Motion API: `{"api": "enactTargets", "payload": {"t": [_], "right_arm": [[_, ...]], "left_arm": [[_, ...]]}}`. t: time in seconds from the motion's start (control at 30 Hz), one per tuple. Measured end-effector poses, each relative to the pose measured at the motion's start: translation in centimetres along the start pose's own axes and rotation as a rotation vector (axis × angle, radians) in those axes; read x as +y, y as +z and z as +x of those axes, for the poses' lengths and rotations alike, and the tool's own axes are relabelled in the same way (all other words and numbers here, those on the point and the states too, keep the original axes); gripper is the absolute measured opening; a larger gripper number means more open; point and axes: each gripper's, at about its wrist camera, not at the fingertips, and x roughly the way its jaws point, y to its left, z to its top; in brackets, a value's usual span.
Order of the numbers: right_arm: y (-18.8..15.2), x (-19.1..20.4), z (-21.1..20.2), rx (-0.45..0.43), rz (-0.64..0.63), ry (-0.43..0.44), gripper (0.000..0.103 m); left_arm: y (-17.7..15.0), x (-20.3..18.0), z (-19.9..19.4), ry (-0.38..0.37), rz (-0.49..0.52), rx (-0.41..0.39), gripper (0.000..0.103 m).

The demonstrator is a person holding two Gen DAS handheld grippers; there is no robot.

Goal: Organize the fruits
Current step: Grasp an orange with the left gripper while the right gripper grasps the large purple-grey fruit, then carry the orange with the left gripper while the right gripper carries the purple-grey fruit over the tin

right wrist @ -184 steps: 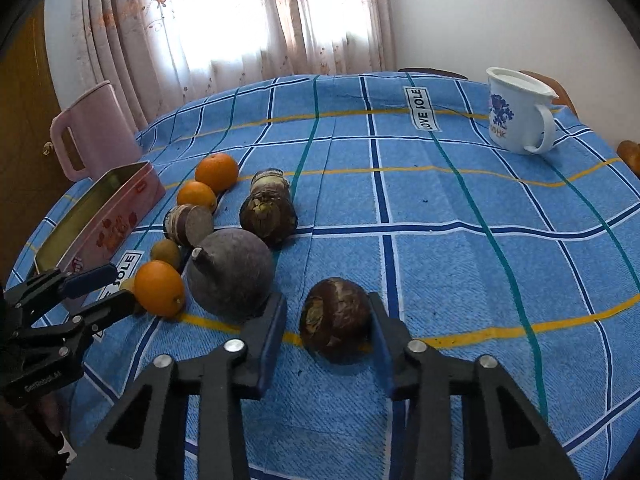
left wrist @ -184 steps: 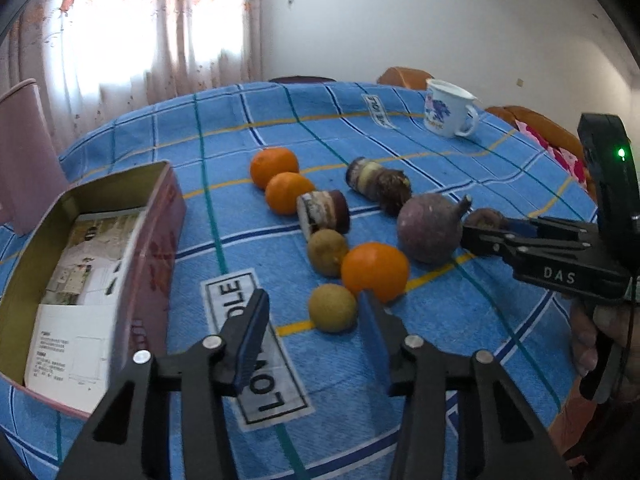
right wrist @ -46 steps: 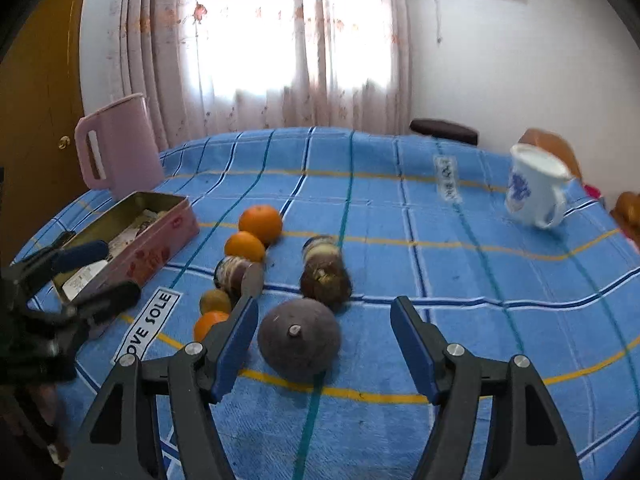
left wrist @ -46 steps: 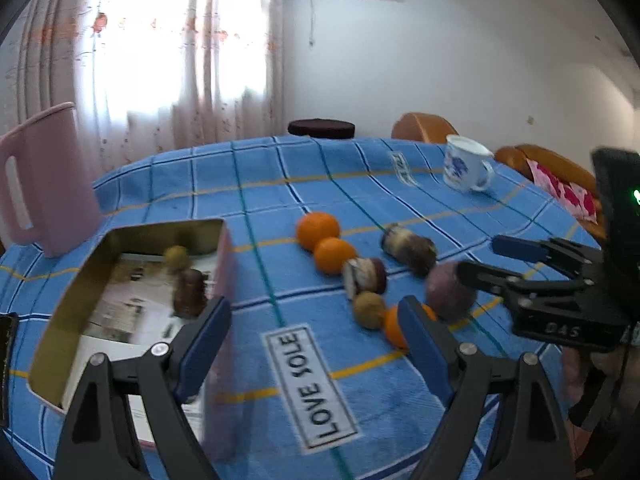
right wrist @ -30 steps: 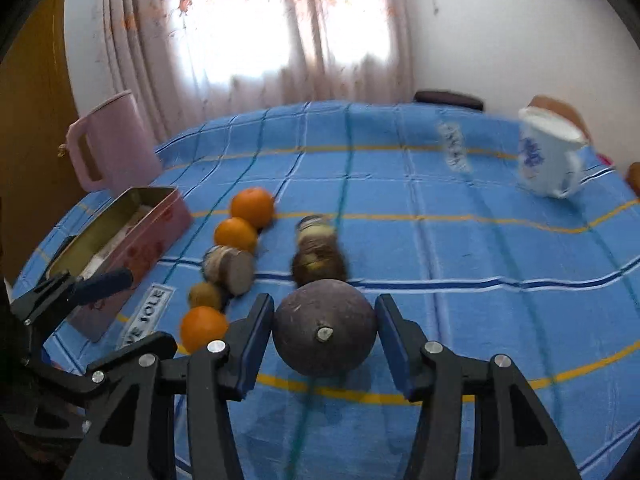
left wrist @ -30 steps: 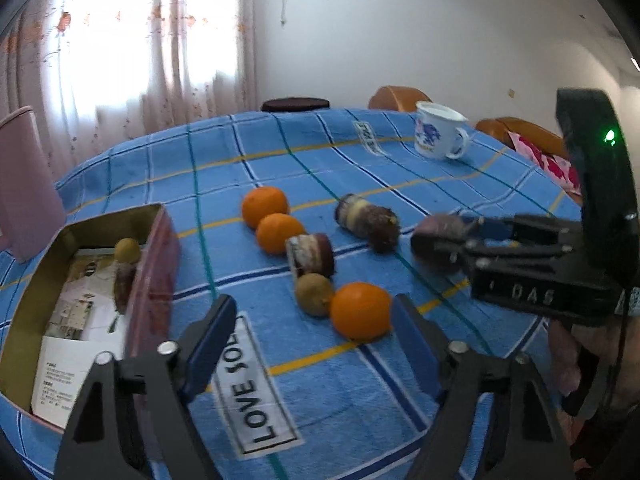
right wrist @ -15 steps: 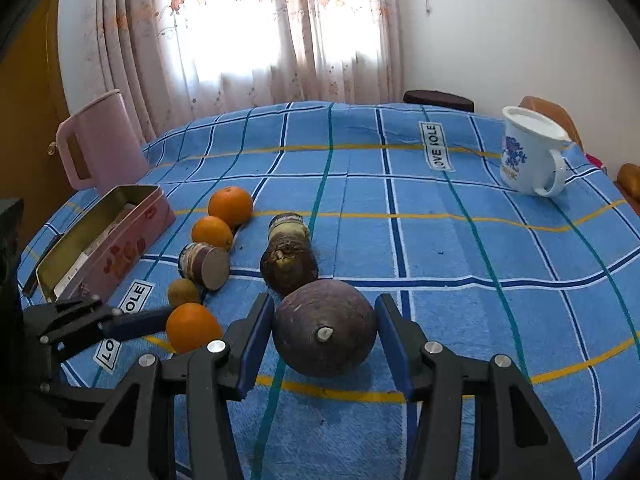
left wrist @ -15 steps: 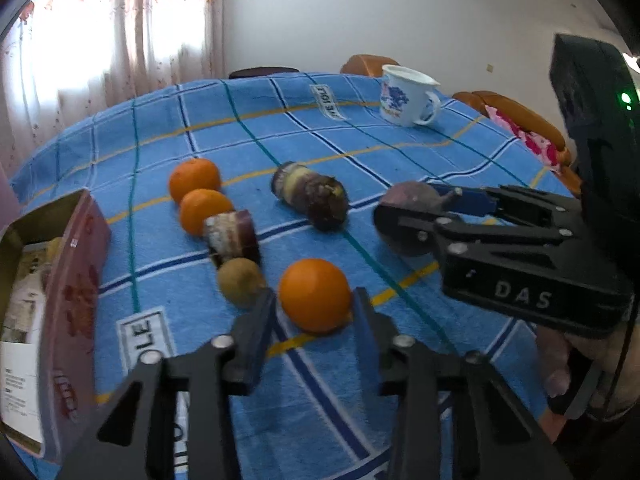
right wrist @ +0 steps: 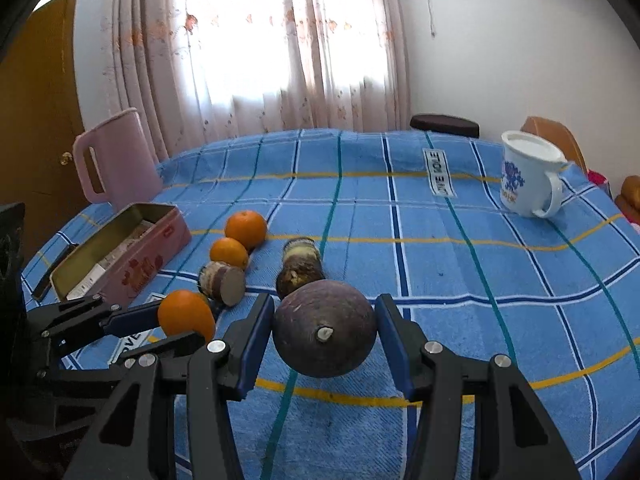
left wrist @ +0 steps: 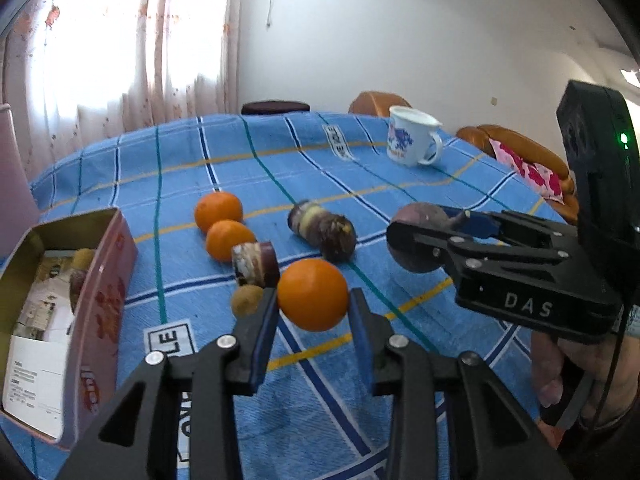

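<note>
the left tongs (left wrist: 313, 322) were clamped on an orange (left wrist: 313, 294), a blue pad pressed to each side of it, and the fruit hung clear of the blue checked tablecloth (left wrist: 280, 160) on the tabletop. in the right wrist view the same orange (right wrist: 186, 316) sat between the left tongs' fingers at the lower left. the right tongs (right wrist: 325, 340) were closed on a large round purple-brown fruit (right wrist: 325, 328), its pale stem stub facing the camera; in the left wrist view that fruit (left wrist: 420, 240) was held off the cloth by the right tongs (left wrist: 404, 236), which came in from the right side.

just past the held orange lay a small brownish-green fruit (left wrist: 247, 300), and touching it from behind a short brown piece with a cut face (left wrist: 256, 266). beyond that two more oranges (left wrist: 230, 240) (left wrist: 218, 211) sat side by side, touching. to their right lay a dark brown root-like piece with a pale band (left wrist: 322, 230).

at the left stood an open pink tin (left wrist: 100, 300) lined with printed paper; a small yellowish fruit (left wrist: 83, 258) and a dark one (left wrist: 76, 284) lay at its far end. behind the tin stood a pink pitcher (right wrist: 114, 156). far across the cloth was a white mug with a blue flower print (left wrist: 412, 142).
</note>
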Motion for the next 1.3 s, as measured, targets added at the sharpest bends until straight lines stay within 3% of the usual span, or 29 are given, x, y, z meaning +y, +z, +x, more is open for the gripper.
{"api": "enactTargets", "payload": {"t": [1.3], "right_arm": [[-0.6,1.3,-3.7,-0.207,-0.063,0.011,0.054]], "left_arm": [[0.5,-0.7,-3.6,0.130,0.059,-0.218,0.037]]}}
